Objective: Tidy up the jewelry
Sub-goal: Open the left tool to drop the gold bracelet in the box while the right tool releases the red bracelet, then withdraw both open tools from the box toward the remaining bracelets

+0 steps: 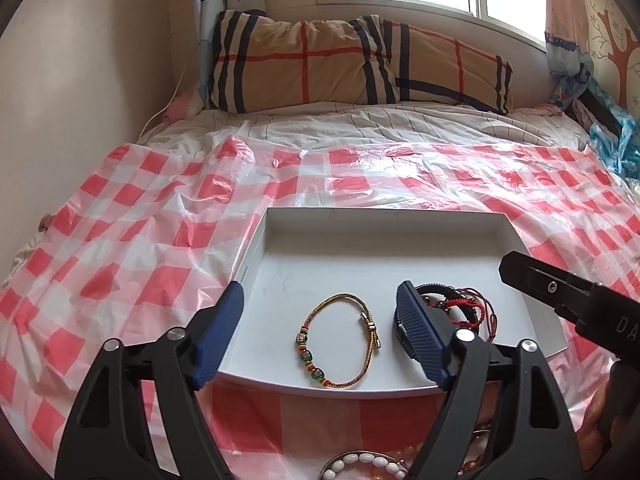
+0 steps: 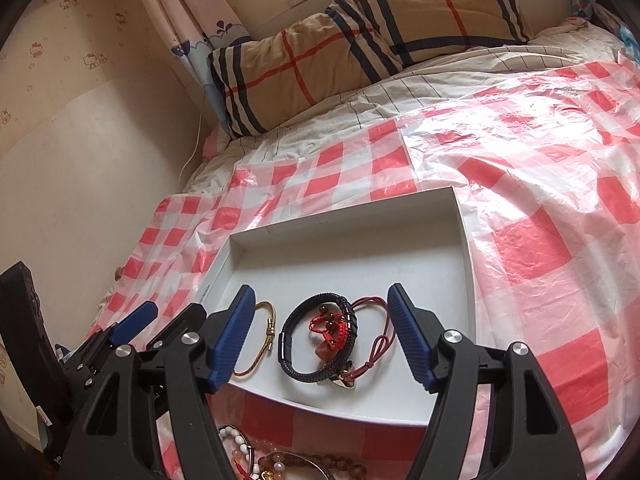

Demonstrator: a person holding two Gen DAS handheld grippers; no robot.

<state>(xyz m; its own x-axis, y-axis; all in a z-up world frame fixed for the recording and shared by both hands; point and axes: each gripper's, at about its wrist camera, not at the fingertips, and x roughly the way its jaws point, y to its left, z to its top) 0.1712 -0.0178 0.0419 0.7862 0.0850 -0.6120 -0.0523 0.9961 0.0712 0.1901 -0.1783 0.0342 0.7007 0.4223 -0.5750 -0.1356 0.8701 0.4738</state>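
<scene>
A shallow white tray (image 1: 384, 224) (image 2: 466, 240) lies on the checked bed cover. In it lie a gold cord bracelet with green beads (image 1: 340, 340) (image 2: 266, 332), a black braided bracelet (image 2: 316, 340) (image 1: 464, 304) and red cord bracelets (image 2: 372, 332) (image 1: 480, 300). My left gripper (image 1: 320, 312) is open and empty, above the tray's near edge, around the gold bracelet. My right gripper (image 2: 320, 308) is open and empty, above the black and red bracelets. Loose bead bracelets (image 1: 360, 468) (image 2: 280, 460) lie on the cover in front of the tray.
The red and white checked plastic cover (image 1: 140, 240) (image 2: 540, 200) spreads over the bed. A plaid pillow (image 1: 340, 64) (image 2: 360, 40) lies at the head, under the window. A wall runs along the left side. Blue plastic (image 1: 616, 140) lies at the far right.
</scene>
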